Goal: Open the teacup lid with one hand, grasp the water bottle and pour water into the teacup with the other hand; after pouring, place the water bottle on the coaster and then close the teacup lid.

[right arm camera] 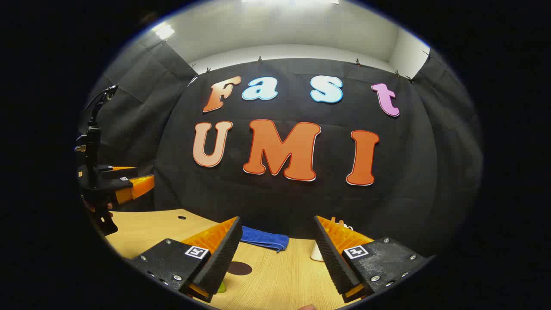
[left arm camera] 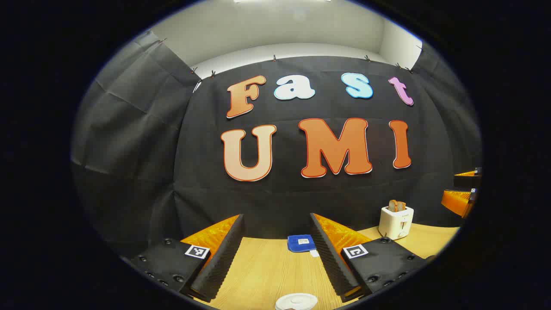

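Toaster: white, far right on the bench, two slices of bread standing in its slots.
Teacup lid: white, round, at the near edge below and between the left gripper, jaws apart and empty.
Right gripper: jaws apart, holding nothing, bare wood between them.
Coaster: dark disc just beside its left finger.
Blue cloth: folded against the back wall.
Writing: cloth tag too small to read.

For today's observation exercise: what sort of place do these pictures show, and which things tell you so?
Probably a staged recording booth: black cloth wall, wooden table with a toaster, and an open hand-held gripper.
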`<control>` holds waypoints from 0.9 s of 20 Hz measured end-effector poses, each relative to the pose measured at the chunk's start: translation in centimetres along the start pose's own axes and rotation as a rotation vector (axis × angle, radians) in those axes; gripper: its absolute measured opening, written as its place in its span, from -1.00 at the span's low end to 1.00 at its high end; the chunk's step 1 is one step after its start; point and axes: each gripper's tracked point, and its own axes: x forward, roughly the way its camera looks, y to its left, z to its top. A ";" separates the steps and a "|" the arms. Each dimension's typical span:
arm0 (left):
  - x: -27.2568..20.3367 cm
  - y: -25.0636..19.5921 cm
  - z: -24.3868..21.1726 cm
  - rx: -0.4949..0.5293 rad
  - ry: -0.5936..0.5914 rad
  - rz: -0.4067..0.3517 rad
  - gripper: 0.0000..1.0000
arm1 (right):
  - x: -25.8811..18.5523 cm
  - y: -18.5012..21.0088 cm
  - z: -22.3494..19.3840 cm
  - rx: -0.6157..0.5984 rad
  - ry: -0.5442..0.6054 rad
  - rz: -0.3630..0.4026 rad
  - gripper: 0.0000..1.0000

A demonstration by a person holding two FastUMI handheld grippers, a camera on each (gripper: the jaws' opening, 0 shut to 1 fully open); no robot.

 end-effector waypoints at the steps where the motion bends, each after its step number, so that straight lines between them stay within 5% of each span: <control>1: 0.0 -0.3 0.1 0.001 -0.001 -0.007 0.92 | 0.1 0.1 0.0 -0.001 -0.003 -0.002 0.96; 18: -0.6 -1.7 -3.4 -0.038 0.079 -0.096 0.94 | -0.2 1.9 -2.1 0.026 0.034 0.037 0.96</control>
